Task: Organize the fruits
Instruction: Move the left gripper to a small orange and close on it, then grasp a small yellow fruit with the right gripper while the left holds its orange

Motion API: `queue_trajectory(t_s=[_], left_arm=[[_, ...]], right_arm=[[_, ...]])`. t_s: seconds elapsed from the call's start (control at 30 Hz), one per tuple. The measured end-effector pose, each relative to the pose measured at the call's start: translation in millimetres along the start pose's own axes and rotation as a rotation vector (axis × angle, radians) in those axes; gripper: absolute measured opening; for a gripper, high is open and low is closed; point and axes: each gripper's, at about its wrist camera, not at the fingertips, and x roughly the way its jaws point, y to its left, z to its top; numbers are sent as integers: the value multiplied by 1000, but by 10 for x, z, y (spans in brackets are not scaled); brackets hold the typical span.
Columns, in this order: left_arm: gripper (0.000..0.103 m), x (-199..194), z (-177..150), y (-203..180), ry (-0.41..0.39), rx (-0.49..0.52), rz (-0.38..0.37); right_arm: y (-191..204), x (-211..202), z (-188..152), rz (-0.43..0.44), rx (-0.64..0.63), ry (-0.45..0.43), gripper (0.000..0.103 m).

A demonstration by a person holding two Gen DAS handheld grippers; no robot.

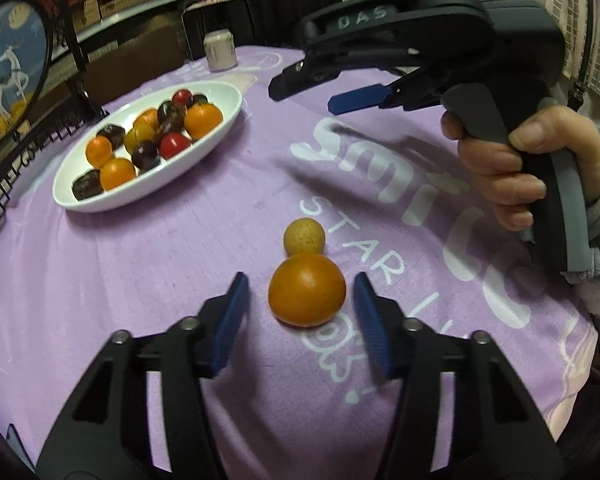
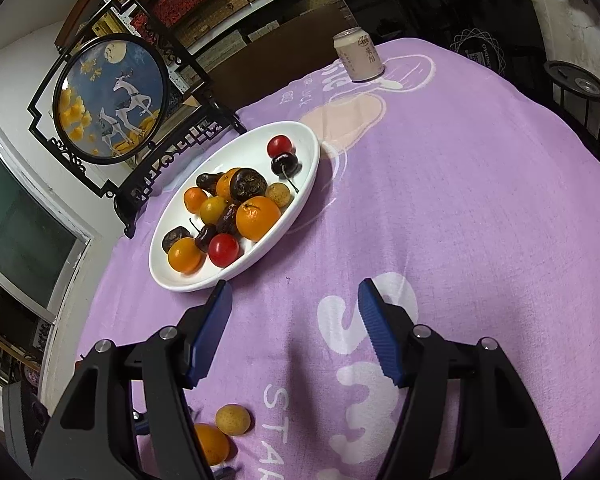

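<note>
blue-padded fingers (image 1: 236, 316) of the left gripper (image 1: 298, 312) spread wide, straddling an orange fruit (image 1: 307, 294) on the cloth; right pad just beside the skin, left pad a little apart, nothing gripped. right gripper (image 2: 296, 332) hovers above bare cloth near the dish rim, fingers likewise wide, holding nothing; seen from the left camera, held in a hand (image 1: 528, 164).

small tan fruit (image 1: 304, 236) lies touching the orange one on its far side. both loose, well apart from the white oval dish (image 1: 228, 92).

dish already carries a mixed heap: several orange fruits, red cherry tomatoes, dark cherries with stems, dark wrinkled pieces, one tan fruit like the loose one. judgement: mostly gathered; two fruits left on the cloth, orange one next by the look of the straddle.

surface: lilac fleecy cloth (image 2: 460, 200) with white lettering, soft, slightly rumpled; fruit may roll little on it. drink can (image 2: 358, 54) upright at the far edge. round deer picture in a black carved stand (image 2: 112, 96) beside the dish. shelves of boxes behind, dim room, window at left.
</note>
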Motion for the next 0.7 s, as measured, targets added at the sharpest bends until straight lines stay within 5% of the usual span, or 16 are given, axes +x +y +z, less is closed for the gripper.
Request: queue_trajectory(t_s=[0.17, 0.5, 0.7], left_arm=[[38, 21, 2, 48, 13, -34, -19], [38, -185, -63, 938, -39, -329, 228], [38, -170, -128, 1209, -16, -426, 275]], right_arm=[[60, 21, -20, -4, -26, 7, 66], [451, -8, -446, -12, -260, 47, 65], [743, 64, -772, -48, -451, 94, 48]])
